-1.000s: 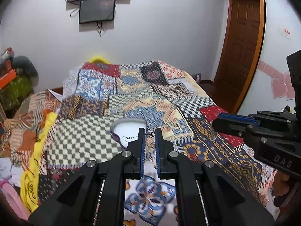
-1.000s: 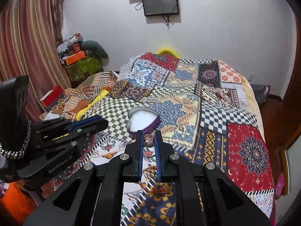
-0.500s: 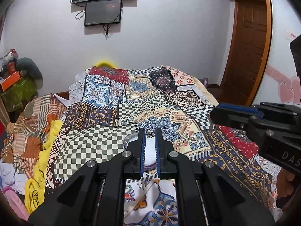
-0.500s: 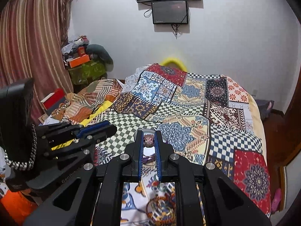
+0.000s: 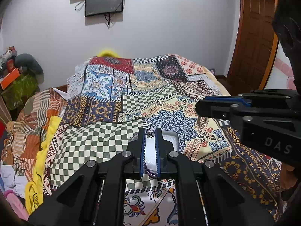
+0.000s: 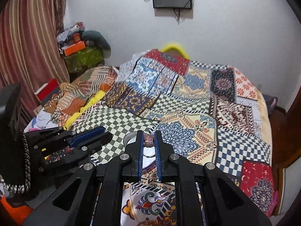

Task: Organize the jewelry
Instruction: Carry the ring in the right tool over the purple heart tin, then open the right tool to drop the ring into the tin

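Around the work, a patchwork bedspread (image 5: 165, 98) covers the bed, with a wall-mounted screen (image 5: 103, 3) above its far end, a wooden door (image 5: 252, 37) to the right, and a striped curtain (image 6: 30, 43) beside piled clutter on the left. On the spread lies a purple-rimmed jewelry box (image 5: 169, 137) with a pale lining, mostly hidden behind the gripper fingers in both views. Seen from its own camera, the left gripper (image 5: 150, 134) points level over the box, its blue-padded fingers nearly together and pinching a small silvery piece of jewelry (image 5: 149, 131) at the tips; what kind is too small to tell. The right gripper (image 6: 149, 141) likewise hangs above the box, fingers clamped on a ring with a pinkish stone (image 6: 149, 142), its band hanging below.
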The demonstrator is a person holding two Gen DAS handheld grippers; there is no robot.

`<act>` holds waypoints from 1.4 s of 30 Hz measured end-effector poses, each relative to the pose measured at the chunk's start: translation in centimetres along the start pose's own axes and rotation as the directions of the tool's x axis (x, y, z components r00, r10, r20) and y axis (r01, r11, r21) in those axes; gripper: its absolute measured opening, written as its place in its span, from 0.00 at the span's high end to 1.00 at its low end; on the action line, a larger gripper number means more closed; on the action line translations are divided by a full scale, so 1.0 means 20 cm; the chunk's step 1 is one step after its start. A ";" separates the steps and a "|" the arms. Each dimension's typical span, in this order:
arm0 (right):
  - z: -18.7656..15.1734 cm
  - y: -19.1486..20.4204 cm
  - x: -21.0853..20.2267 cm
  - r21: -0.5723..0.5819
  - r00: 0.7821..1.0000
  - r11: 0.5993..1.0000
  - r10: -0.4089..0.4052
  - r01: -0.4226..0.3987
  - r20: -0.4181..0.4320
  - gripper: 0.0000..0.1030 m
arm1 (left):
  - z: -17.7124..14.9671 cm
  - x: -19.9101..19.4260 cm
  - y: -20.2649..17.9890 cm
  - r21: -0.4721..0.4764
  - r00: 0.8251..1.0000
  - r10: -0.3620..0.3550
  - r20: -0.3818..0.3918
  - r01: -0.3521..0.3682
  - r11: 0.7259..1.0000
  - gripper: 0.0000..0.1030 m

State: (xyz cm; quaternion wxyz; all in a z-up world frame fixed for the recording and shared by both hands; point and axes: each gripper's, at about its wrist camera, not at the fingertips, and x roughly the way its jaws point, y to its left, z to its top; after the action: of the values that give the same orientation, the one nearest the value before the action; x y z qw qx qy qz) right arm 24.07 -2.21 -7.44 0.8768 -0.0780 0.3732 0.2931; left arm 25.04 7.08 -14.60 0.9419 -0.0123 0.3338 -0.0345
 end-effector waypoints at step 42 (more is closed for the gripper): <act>-0.02 -0.09 0.34 0.039 0.960 0.997 0.075 -0.067 -0.271 0.88 | -0.09 0.22 0.06 -0.030 0.983 -0.061 -0.172 0.056 0.998 0.71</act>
State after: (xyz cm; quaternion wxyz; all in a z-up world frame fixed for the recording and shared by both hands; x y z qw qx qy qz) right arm 28.61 -0.74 -12.62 0.8071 -0.0914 0.4969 0.3054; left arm 27.41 7.90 -18.80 0.9077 -0.0308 0.4144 -0.0590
